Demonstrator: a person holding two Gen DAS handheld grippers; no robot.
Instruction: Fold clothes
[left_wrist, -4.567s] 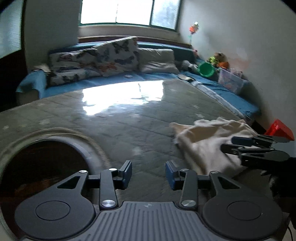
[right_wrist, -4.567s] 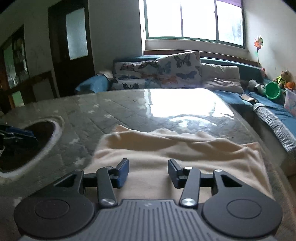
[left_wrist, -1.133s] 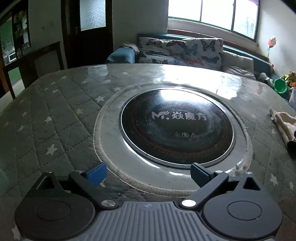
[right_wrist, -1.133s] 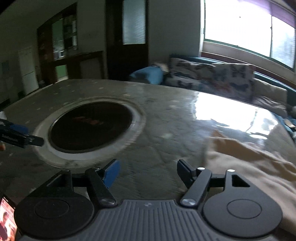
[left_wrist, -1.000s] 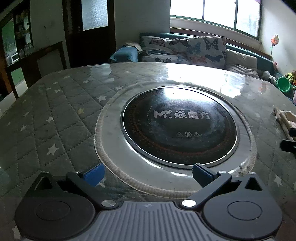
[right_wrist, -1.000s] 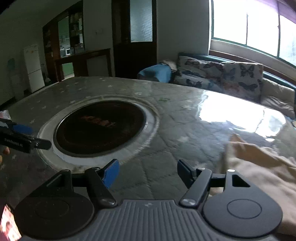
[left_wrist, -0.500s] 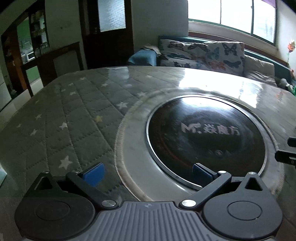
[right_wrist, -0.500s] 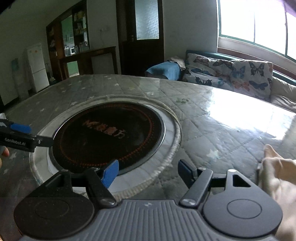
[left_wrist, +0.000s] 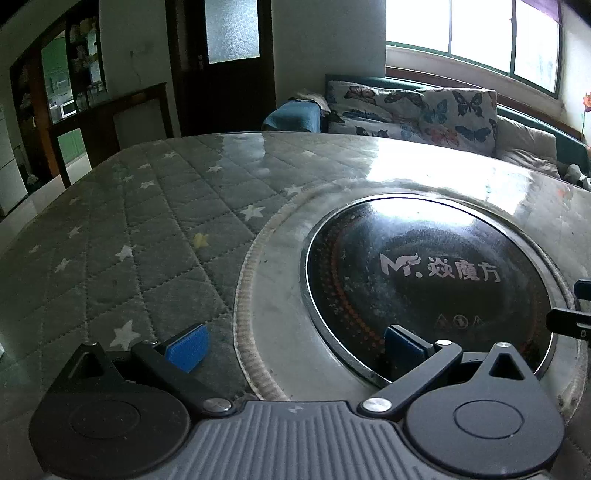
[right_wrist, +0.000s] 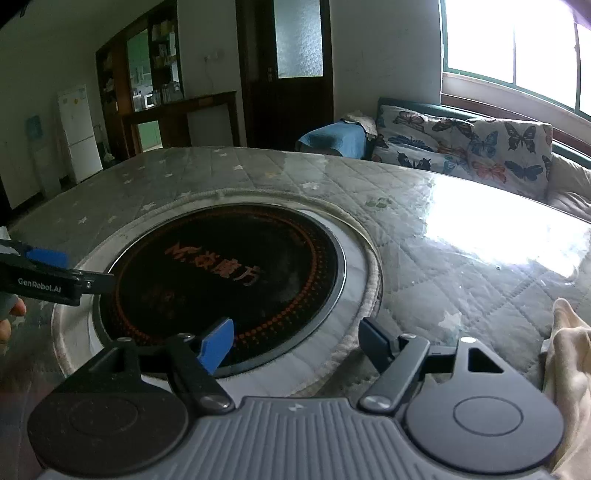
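You hold both tongs, left (left_wrist: 291, 341) and right (right_wrist: 295, 338), spread and empty over the counter's (left_wrist: 147, 229) hotplate (right_wrist: 221, 277); the cream garment (right_wrist: 569, 369) lies off right, likely folded aside.

grippers: 2 (left_wrist: 293, 345) (right_wrist: 297, 341); cooktop: 1 (left_wrist: 428, 280); cream cloth: 1 (right_wrist: 569, 369); fridge: 1 (right_wrist: 79, 133)
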